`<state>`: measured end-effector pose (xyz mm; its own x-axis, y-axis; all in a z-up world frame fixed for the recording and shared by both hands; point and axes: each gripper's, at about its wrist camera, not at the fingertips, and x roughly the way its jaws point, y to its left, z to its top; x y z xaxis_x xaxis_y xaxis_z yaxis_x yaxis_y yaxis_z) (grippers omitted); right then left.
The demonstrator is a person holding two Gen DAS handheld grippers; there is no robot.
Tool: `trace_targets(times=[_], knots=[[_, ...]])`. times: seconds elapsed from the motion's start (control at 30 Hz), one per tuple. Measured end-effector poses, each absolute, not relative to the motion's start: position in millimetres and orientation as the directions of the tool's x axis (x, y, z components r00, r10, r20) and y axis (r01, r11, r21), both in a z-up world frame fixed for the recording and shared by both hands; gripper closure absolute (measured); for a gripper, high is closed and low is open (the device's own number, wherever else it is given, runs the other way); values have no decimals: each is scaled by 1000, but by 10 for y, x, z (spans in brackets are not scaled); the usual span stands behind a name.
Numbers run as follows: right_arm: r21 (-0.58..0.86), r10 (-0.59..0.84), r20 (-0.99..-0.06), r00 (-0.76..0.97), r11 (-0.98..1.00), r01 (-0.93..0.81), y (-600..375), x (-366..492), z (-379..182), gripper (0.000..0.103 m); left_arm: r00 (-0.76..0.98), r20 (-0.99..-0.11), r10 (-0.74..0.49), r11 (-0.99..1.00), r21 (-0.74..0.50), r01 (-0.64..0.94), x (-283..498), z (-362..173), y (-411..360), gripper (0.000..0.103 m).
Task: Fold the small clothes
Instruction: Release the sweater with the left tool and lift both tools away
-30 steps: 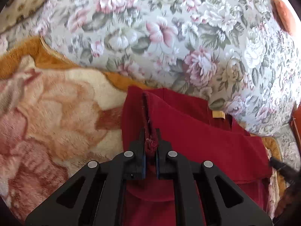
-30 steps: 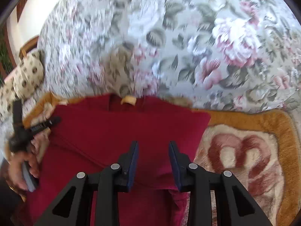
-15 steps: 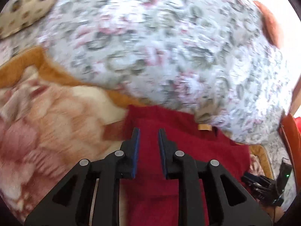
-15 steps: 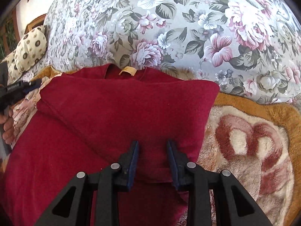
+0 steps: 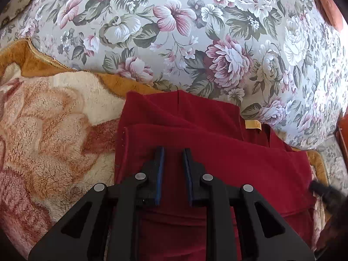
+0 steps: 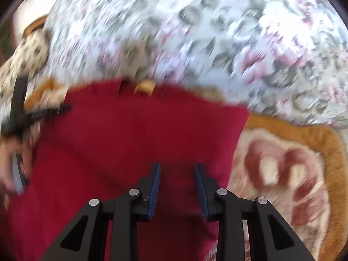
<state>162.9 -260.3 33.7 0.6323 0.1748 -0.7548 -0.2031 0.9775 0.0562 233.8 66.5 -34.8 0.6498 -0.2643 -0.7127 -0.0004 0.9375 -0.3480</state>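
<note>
A dark red garment [image 5: 228,152] lies on a fleecy orange and cream blanket [image 5: 54,134], its sides folded in over the middle, with a yellow neck label [image 5: 253,124] at the far edge. My left gripper [image 5: 173,152] is open and empty just above the garment's left part. In the blurred right wrist view the red garment [image 6: 130,141] fills the middle, and my right gripper [image 6: 177,167] is open and empty above its right part. The left gripper also shows in the right wrist view [image 6: 32,113] at the garment's left edge.
A floral sofa back [image 5: 195,32] rises just behind the garment. A spotted cushion [image 6: 26,58] lies at the far left. The fleecy blanket [image 6: 293,174] extends right of the garment. An orange cushion [image 5: 326,2] sits at the upper right.
My left gripper has let go of the garment edge it held pinched and now stands open. The fold lies flat. My right gripper stayed open and is moving, blurring its view.
</note>
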Motion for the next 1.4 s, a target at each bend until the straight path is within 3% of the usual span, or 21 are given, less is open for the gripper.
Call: trace_targets(times=[0.1, 0.23, 0.4, 0.67, 0.73, 0.8, 0.83, 0.87, 0.9, 1.03, 1.17, 1.4], knots=[[32, 100, -771, 629, 993, -118, -2549, 2014, 394, 70, 650, -711, -268, 936, -353, 0, 2353, -349, 656, 87], [86, 75, -867, 492, 996, -2, -2684, 2488, -47, 69, 651, -706, -279, 930, -368, -1, 2357, -365, 664, 87], [14, 41, -819, 573, 999, -52, -2589, 2388, -96, 66, 653, -697, -295, 919, -395, -7, 2365, -368, 691, 87], [-27, 18, -841, 541, 997, -76, -2445, 2366, 85, 66, 609, -747, -267, 937, -349, -17, 2379, -252, 631, 86], [-34, 24, -822, 569, 995, -90, -2409, 2170, 279, 66, 585, -763, -275, 929, -369, -44, 2284, -154, 679, 84], [-43, 27, -811, 584, 993, -106, -2365, 1970, 382, 63, 585, -754, -299, 918, -395, -39, 2065, -30, 699, 66], [-28, 47, -820, 571, 992, -122, -2351, 1898, 363, 59, 590, -750, -297, 922, -386, -27, 1955, 19, 677, 63], [-13, 61, -850, 524, 991, -137, -2348, 1837, 259, 48, 585, -754, -299, 930, -368, 0, 1826, 72, 637, 61], [-31, 33, -893, 450, 991, -134, -2347, 1816, 108, 46, 574, -760, -305, 935, -354, 27, 1722, 113, 608, 61], [-34, 7, -839, 544, 997, -64, -2363, 1435, 423, 48, 606, -720, -338, 930, -354, 97, 1138, 432, 676, 60], [-54, -17, -783, 622, 998, -41, -2380, 833, 797, 48, 599, -716, -359, 918, -386, 89, 601, 493, 992, 47], [141, 166, -803, 572, 986, -89, -2790, -394, 764, 45, 470, -784, -406, 901, -431, 60, -46, 97, 1381, 47]])
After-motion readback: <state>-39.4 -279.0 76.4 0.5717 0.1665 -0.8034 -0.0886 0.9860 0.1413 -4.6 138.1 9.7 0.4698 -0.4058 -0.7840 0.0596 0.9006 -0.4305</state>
